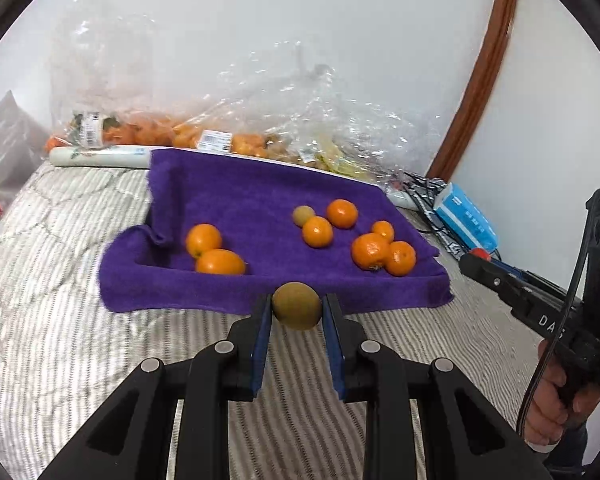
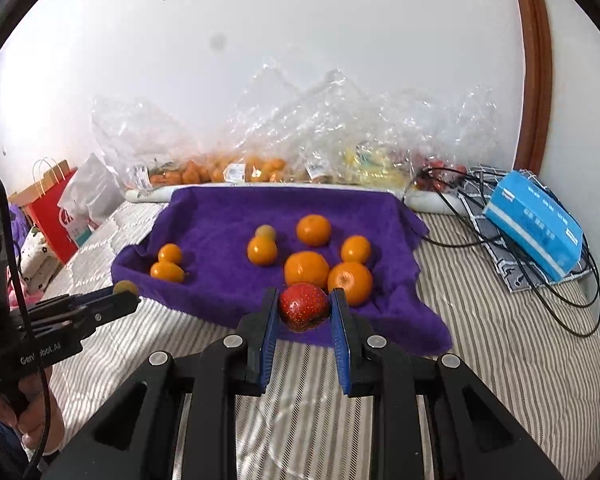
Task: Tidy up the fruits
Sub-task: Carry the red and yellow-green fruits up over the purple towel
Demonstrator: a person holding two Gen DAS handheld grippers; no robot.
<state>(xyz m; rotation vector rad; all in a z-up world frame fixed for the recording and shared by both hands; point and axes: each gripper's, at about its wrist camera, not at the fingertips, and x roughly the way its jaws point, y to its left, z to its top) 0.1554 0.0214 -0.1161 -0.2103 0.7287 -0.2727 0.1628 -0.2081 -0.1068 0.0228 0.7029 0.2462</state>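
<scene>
Left claw clamped on a round brownish-green fruit, right claw gripping a glossy speckled red fruit, smooth oranges on fuzzy purple towel, striped quilt.

Purple towel, orange fruit all over it.
You've got olive-brown fruit left, speckled red fruit right, striped grey-white bedding beneath.

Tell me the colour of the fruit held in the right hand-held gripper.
Red with fine pale speckles; the fruit shows best in the right wrist view, between the right hand-held gripper fingers.
</scene>
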